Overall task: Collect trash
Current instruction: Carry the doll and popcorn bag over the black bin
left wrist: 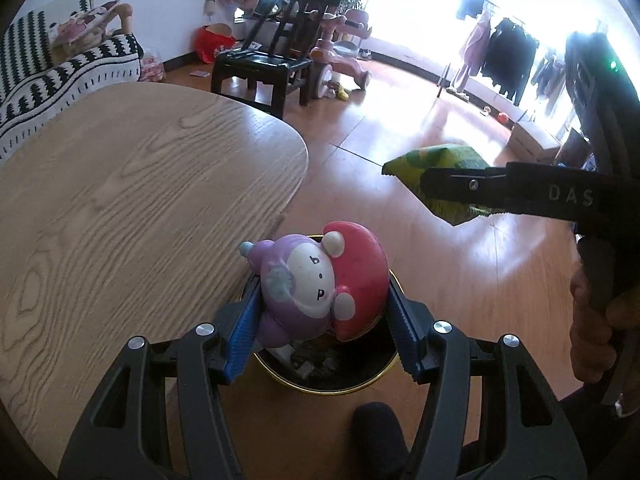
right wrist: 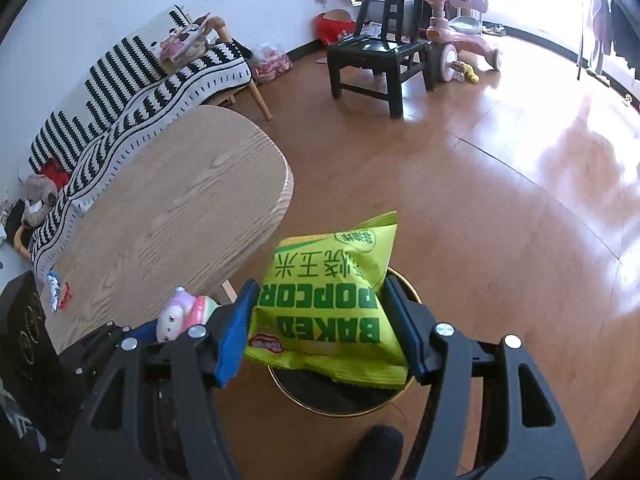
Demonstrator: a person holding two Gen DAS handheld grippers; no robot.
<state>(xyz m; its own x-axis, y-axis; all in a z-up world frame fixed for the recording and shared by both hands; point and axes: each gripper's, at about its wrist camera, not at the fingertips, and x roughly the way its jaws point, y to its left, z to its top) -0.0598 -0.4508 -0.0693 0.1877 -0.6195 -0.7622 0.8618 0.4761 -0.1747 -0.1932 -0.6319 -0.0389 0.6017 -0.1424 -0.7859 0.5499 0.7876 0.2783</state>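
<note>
- Holding two pieces of trash above a bin (left wrist: 320, 390), a person has a gripper in each hand, both seen through wrist cameras.
- The left gripper (left wrist: 322, 320), low centre of its view, has its jaws about half open and clamped on a toy (left wrist: 320, 284), a purple and red figure with a white face.
- The right gripper (right wrist: 320, 322), low centre of its view, has its jaws about half open and pinching a green popcorn bag (right wrist: 328, 296).
- The bin, black with a gold rim, stands on the floor (right wrist: 500, 220) just beside the tabletop (left wrist: 140, 200), directly under both loads.
- In my judgement, the step is the drop: each load should be centred over the bin mouth before its jaws open.
- The light bag may drift sideways, so lowering it nearer the rim seems wise.
- The toy looks heavier and should fall straight.
</note>
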